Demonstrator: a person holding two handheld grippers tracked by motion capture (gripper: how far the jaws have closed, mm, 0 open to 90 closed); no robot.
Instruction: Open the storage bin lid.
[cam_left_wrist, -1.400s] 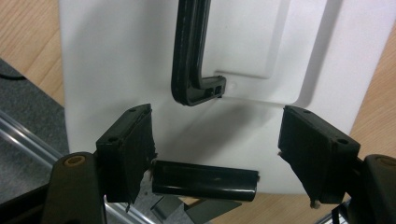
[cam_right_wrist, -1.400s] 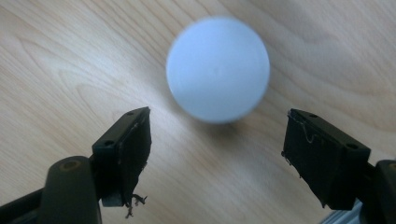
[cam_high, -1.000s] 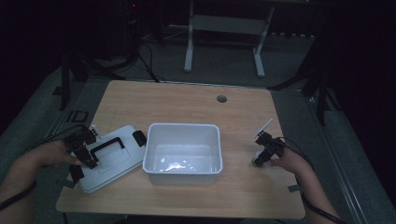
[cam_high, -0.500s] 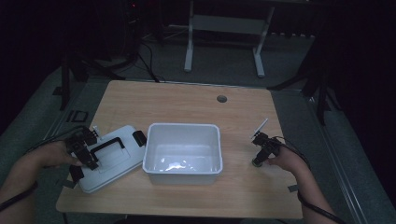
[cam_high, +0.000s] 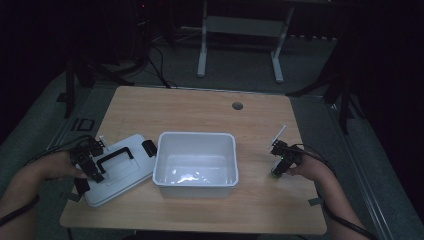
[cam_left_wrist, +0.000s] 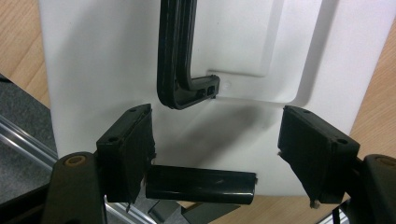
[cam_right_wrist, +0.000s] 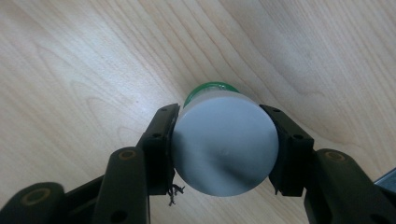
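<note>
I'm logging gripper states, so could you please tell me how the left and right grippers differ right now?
The left gripper has its jaws spread open with nothing between them; the right gripper has its jaws shut on a grey-capped bottle. The left hangs over the white lid near its black handle; the right is over bare table. Both have black jaws.

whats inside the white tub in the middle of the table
The white tub looks empty: its bare bottom shows a light reflection and nothing else. The near wall hides a strip of the floor behind it. The lid lies beside it under the open left tongs.
</note>
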